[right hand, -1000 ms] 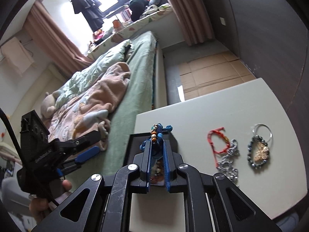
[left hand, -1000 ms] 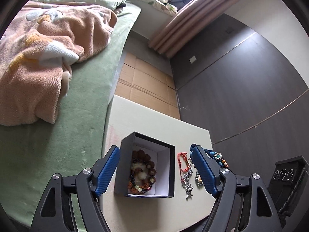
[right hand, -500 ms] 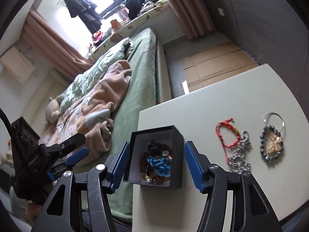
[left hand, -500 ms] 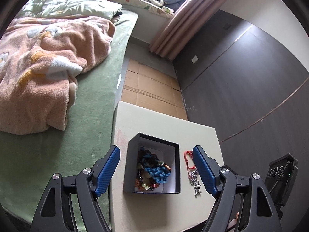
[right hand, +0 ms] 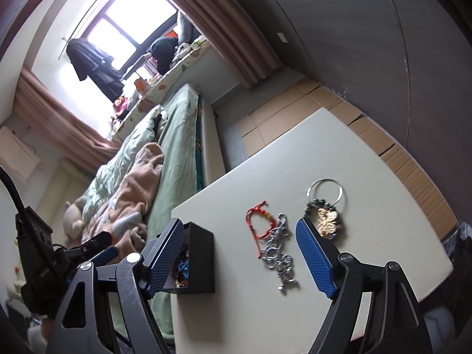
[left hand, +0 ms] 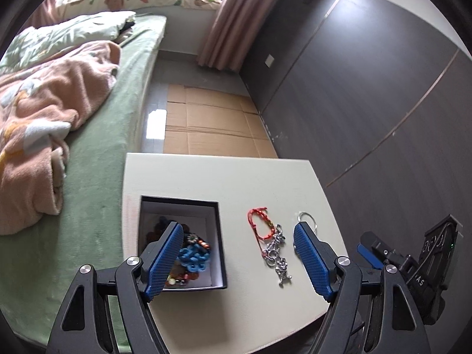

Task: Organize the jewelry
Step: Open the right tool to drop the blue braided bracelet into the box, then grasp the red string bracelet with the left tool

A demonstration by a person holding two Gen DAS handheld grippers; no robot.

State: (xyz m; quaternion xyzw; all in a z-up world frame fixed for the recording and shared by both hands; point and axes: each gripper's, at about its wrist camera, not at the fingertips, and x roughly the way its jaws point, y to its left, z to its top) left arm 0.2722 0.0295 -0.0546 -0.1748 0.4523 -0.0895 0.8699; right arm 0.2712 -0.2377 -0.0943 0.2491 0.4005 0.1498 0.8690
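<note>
Both the left gripper [left hand: 236,261] and right gripper [right hand: 239,255] hang empty, jaws wide apart, so next grab looks like the red cord bracelet [right hand: 259,223] or silver chain [right hand: 278,255] lying on the cream desk [right hand: 368,177] beside the black square box [right hand: 200,258].

Home bedroom around me: bed [left hand: 97,177] with peach blanket [left hand: 44,112], curtained window [right hand: 118,29], clothes on rail, my bench [left hand: 224,177] alongside.

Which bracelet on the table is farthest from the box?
The dark bead bracelet with the gold charm and big silver ring. It lies beyond the red string one and the silver chain, away from the box.
</note>
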